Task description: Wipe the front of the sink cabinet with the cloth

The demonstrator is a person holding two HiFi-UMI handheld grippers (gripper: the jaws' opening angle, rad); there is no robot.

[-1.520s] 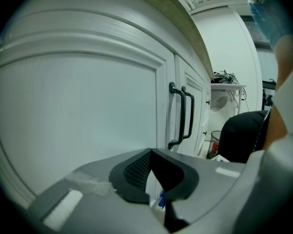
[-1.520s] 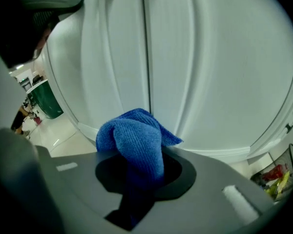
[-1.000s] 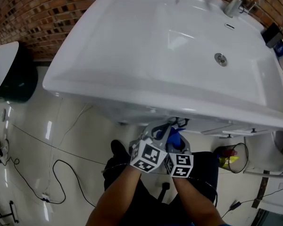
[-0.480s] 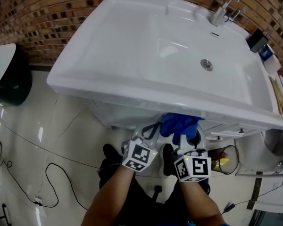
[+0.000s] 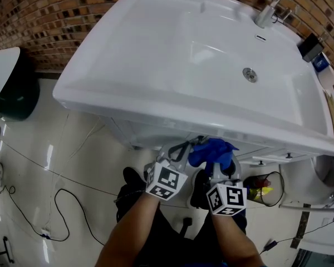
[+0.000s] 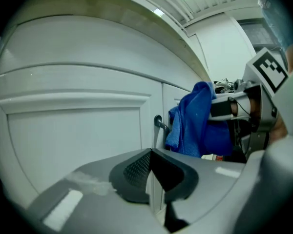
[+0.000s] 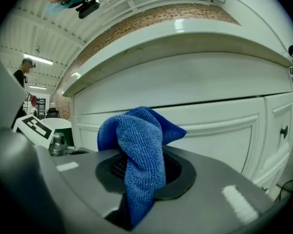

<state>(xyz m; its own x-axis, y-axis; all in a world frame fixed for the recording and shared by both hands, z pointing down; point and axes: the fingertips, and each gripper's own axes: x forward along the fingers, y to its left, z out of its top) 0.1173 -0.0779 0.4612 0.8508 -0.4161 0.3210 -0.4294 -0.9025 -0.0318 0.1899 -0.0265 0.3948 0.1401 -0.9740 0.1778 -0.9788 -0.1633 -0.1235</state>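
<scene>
A blue cloth (image 7: 139, 147) is pinched in my right gripper (image 7: 141, 179), which is shut on it and points at the white panelled front of the sink cabinet (image 7: 210, 126). In the head view the cloth (image 5: 211, 152) bunches just under the front rim of the white sink (image 5: 200, 54), close to the cabinet front. My left gripper (image 6: 150, 177) is shut with nothing in it, facing a cabinet door panel (image 6: 73, 135) next to a metal door handle (image 6: 159, 124). From there the cloth (image 6: 195, 121) shows to the right. Both grippers (image 5: 181, 152) sit side by side below the sink.
A faucet (image 5: 273, 7) stands at the sink's back, a drain (image 5: 249, 74) in the basin. A black cable (image 5: 67, 204) runs across the tiled floor at left, beside a dark bin with white lid (image 5: 8, 88). A wire waste basket (image 5: 270, 188) stands at right under the cabinet.
Over the last second the right gripper has moved right and up with the cloth, which now shows more fully under the sink rim. The left gripper has stayed about where it was.
</scene>
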